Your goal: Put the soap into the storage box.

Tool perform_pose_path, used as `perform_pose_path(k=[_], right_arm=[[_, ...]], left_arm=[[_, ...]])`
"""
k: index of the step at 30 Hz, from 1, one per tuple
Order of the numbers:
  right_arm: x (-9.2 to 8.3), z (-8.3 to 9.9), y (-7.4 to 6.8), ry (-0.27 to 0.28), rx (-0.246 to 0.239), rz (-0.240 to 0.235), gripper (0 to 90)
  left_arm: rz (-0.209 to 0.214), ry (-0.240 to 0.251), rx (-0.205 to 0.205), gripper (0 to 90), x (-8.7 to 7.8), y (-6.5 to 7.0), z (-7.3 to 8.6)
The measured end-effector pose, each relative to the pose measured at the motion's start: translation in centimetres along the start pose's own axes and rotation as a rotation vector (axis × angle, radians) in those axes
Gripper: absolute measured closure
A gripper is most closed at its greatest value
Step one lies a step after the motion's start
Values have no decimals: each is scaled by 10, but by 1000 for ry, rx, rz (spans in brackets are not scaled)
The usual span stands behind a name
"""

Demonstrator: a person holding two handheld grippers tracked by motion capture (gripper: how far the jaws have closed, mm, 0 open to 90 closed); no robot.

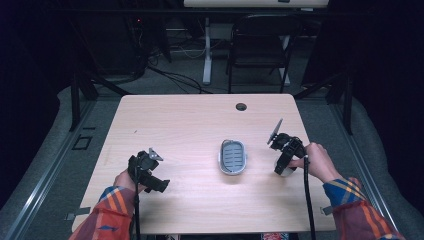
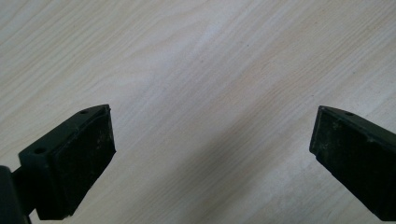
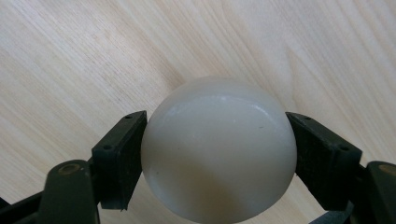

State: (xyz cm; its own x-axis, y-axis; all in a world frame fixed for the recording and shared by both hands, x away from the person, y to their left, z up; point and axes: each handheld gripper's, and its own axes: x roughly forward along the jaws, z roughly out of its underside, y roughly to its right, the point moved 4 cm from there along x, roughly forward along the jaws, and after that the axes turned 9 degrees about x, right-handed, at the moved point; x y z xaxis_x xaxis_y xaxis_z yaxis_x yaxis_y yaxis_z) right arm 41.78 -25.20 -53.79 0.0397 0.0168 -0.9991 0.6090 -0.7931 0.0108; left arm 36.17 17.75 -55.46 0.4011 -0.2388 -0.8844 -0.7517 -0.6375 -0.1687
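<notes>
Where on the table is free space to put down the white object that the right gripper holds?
The table is bare across its far half, up to the cable hole, and between the left gripper and the grey dish. The tightest spot lies between that dish and the right gripper holding the white soap.

Table (image 1: 200,120): pale wood-grain top with fine streaks, matt and smooth. Left gripper (image 2: 212,158): black pads (image 2: 88,154) with a dull, scuffed, slightly dusty face, set in smooth black plastic-looking mounts; the jaws stand wide apart. Right gripper (image 3: 217,154): the same matt black jaws, pressed against both sides of a white ball (image 3: 218,149), whose skin is smooth and softly glossy, with faint highlights. Tray (image 1: 233,156): grey, plastic-looking, ribbed inside, satin finish. Sleeves (image 1: 362,210): woven cloth, plaid-patterned. Floor (image 1: 60,150): grey carpet, rough and matt.
</notes>
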Motion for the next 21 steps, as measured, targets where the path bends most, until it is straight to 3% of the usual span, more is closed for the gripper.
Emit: perform_pose_path(k=[1, 2, 21], right_arm=[[0, 0, 0, 0, 0, 0, 239], [-5, -3, 0, -23, -33, 19, 239], [-25, -25, -7, -6, -64, 23, 239]], left_arm=[[0, 0, 0, 2, 0, 0, 0], [1, 0, 1, 1, 0, 0, 0], [2, 0, -1, 2, 0, 0, 0]])
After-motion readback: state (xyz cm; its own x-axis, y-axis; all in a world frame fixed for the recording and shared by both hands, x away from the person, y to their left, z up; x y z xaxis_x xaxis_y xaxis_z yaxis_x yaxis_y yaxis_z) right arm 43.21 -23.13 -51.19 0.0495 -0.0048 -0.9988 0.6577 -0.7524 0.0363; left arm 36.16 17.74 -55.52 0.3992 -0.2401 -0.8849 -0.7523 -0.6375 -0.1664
